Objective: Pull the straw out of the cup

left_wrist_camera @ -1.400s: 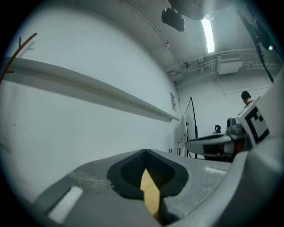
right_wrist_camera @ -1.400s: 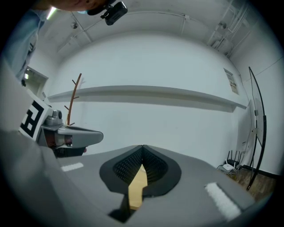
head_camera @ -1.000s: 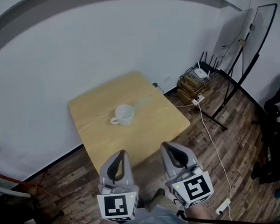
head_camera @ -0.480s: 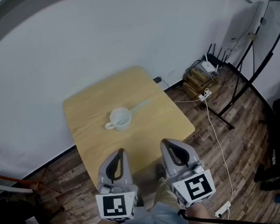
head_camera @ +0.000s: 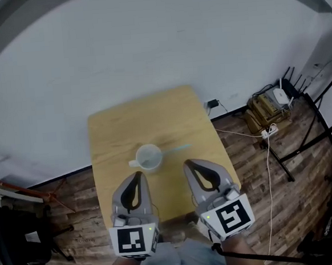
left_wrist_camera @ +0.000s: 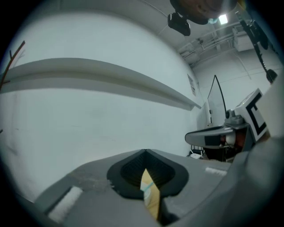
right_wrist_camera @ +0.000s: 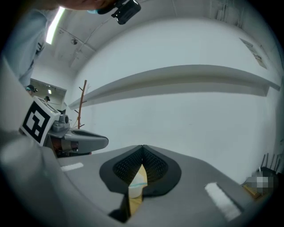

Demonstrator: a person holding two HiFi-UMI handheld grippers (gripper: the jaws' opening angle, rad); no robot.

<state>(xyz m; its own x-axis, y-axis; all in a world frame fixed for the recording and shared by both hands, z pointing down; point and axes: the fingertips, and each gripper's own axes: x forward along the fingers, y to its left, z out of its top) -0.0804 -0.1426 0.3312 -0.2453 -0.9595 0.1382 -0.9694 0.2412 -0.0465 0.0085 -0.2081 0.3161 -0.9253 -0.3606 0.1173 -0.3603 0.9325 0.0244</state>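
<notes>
Since a second ago: nearer to the table (head_camera: 112, 133), with the cup (head_camera: 149, 157) now just ahead of both sets of tips instead of well beyond them. Swung round as well, with the router (head_camera: 280, 96) and cartons (head_camera: 260, 109) further to the right of the head view. No change in the cup itself: upright on the tabletop, handle to the left, straw (head_camera: 177, 149) in it and leaning out to the right.

By count: one table, one cup, one straw, two grippers. Left gripper (head_camera: 137, 175) and right gripper (head_camera: 189, 164) side by side over the near table edge, each with tips pressed together and nothing gripped.

Only in the head view: the whole table, the wood floor (head_camera: 251, 202), the cables (head_camera: 267, 167) on it. Only in the gripper views: the closed tips seen from behind. Through the slit beneath them, a sliver of yellow tabletop with a pale patch and a teal line, probably cup and straw, though too narrow to be sure. Also there, each gripper's neighbour off to one side.
</notes>
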